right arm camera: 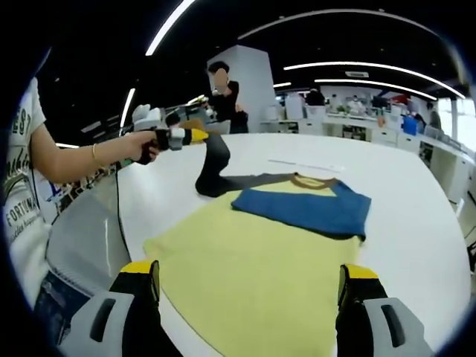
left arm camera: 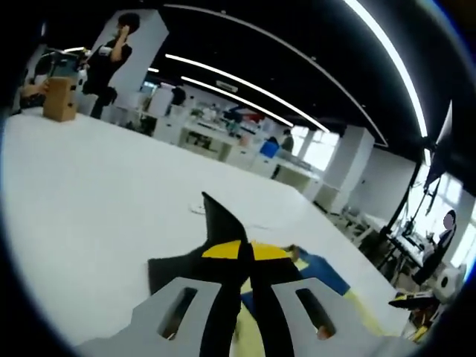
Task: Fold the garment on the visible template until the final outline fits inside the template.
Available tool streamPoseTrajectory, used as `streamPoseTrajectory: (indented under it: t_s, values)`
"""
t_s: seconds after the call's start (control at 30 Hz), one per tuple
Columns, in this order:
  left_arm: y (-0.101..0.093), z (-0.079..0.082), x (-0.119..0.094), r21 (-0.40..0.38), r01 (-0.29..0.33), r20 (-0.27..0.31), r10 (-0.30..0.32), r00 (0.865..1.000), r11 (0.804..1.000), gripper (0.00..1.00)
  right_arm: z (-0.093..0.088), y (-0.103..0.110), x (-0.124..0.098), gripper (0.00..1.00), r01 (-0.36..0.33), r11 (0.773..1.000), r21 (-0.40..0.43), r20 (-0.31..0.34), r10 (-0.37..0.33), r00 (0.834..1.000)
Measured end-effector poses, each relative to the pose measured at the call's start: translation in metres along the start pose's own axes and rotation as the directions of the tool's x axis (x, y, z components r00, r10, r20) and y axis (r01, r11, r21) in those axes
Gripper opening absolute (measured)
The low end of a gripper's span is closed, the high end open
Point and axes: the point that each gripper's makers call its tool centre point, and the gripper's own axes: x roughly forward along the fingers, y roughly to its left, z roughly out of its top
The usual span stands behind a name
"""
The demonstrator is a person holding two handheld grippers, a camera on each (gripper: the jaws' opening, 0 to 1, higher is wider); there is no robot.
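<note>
The left gripper (left arm camera: 246, 256) is pinching a dark sleeve (left arm camera: 222, 223) of the garment (left arm camera: 320, 271), lifting it above the white tabletop (left arm camera: 97, 201) ahead.

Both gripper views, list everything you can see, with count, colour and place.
Shirt: one, yellow body, blue sleeve folded across it, dark sleeve lifted, on the table.
Table: one, white, under the shirt.
Box: one, brown, far table edge, left gripper view.
Bystander: one, dark clothes, beyond the table.
Ceiling lights: several white strips overhead.
Left claw: yellow-tipped, shut on the dark sleeve.
Right claw: yellow-tipped, open, above the shirt hem.
</note>
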Motion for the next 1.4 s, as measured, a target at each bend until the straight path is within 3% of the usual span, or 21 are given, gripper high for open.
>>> streamPoseTrajectory:
  t_s: [0.77, 0.97, 1.13, 1.4]
  values:
    - [-0.074, -0.005, 0.044, 0.004, 0.129, -0.020, -0.129, 0.991, 0.992, 0.00, -0.007, 0.000, 0.002, 0.99, -0.007, 1.000, 0.007, -0.016, 0.007, 1.000]
    - [-0.095, -0.011, 0.057, 0.018, 0.162, -0.037, -0.161, 0.986, 0.987, 0.00, -0.008, -0.002, 0.000, 0.99, -0.003, 1.000, 0.004, -0.022, 0.003, 1.000]
    - [-0.106, -0.019, 0.070, 0.006, 0.153, -0.044, -0.153, 0.987, 0.988, 0.00, -0.009, -0.005, 0.001, 0.99, 0.001, 1.000, 0.008, -0.020, -0.001, 1.000]
    - [-0.133, -0.034, 0.086, 0.026, 0.206, -0.075, -0.204, 0.976, 0.978, 0.00, -0.013, -0.006, 0.001, 0.99, 0.003, 1.000, 0.005, -0.031, -0.003, 1.000]
